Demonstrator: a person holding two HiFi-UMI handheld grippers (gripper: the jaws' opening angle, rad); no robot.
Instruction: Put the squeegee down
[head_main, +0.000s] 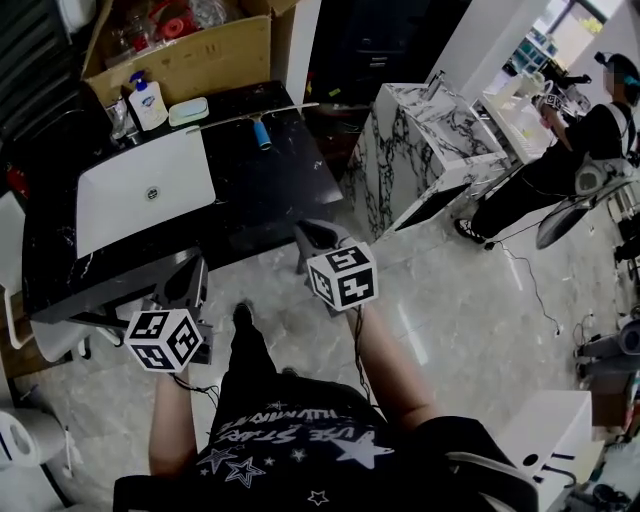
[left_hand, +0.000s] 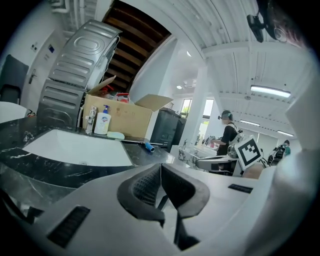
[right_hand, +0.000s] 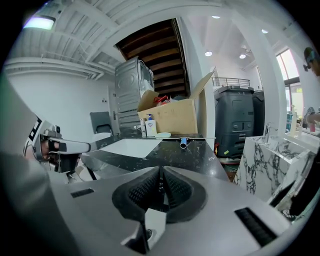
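At the far left of the head view a black counter (head_main: 260, 190) carries a white sink (head_main: 145, 190) set into its left half. Along the back edge, from left to right, stand a tap (head_main: 120, 120), a soap bottle (head_main: 147, 103) and a pale green pad (head_main: 188, 111). Behind them is an open cardboard box (head_main: 200, 55). The squeegee (head_main: 262, 125) lies flat on the counter near its back right corner. Its long blade runs along the back edge and its blue handle points toward the front; no gripper touches it. The left gripper (head_main: 185, 285) hangs just off the counter's front edge, well apart from the squeegee. Its own view shows the jaws clenched together with nothing between them, and the squeegee (left_hand: 147, 145) lies far ahead on the counter. To its right, the right gripper (head_main: 318, 237) hovers over the floor off the counter's front right corner. Its view likewise shows the jaws pressed together and empty, with the squeegee (right_hand: 183, 142) lying well ahead at the counter's far edge. Farther right stands a white marble unit (head_main: 430, 150), and beyond it, at the right edge, another person (head_main: 590, 140) works at a table.
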